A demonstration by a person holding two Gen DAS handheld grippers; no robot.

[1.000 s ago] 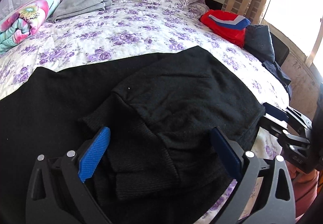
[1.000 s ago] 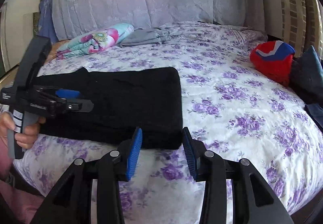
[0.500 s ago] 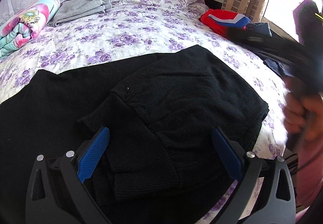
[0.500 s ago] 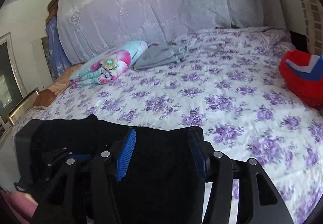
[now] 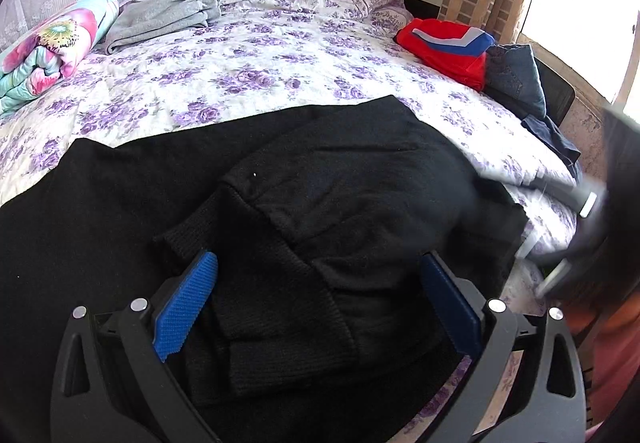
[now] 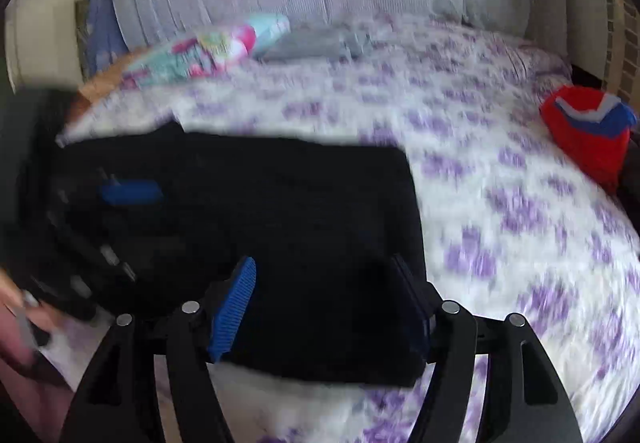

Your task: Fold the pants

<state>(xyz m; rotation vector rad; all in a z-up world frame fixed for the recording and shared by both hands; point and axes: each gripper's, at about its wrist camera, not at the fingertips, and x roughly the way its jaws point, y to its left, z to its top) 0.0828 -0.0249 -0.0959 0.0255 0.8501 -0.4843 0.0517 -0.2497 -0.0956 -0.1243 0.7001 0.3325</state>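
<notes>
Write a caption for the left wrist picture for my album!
Open left tool hovering over folded black knit pants on a purple-flowered bedspread.

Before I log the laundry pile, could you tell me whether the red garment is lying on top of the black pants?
No, the red garment lies apart on the far right of the bed, with flowered sheet between it and the black pants.

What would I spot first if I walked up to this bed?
The big black pants folded on the near side of the purple-flowered bedspread, with the left gripper open wide over their bunched near end. Next, the bright red, white and blue garment at the right edge, and the rainbow-flowered rolled blanket far left.
</notes>
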